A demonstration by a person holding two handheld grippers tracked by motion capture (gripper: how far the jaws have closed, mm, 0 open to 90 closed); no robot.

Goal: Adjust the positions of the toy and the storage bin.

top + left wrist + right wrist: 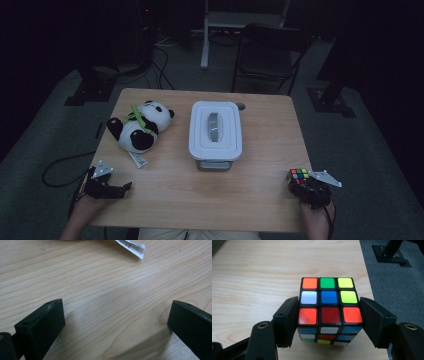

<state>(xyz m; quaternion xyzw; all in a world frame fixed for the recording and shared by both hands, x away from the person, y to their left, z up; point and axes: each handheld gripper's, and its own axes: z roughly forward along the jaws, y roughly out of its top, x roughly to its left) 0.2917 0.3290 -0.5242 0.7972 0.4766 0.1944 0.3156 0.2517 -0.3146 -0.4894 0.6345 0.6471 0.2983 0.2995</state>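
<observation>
On the wooden table (210, 190) in a dim room, the right claw (329, 315) grips a scrambled puzzle cube (329, 305) at the near right corner, so the carry step appears in hand; next, the lidded white box (215, 131) likely needs opening by the empty, wide-open left claw (115, 322).

Item count on the bench (165, 200):

- Puzzle cube (328, 305): one, at the right front corner.
- Plush panda (139, 126): one, near the left rear corner, with one paper tag (138, 159) beside it.
- White lidded storage box (215, 131): one, toward the rear edge at centre.
- Claws: two, the left claw (125, 188) at the left front corner and the right claw (328, 320).

Behind the bench, on the floor: one chair (267, 50).
</observation>
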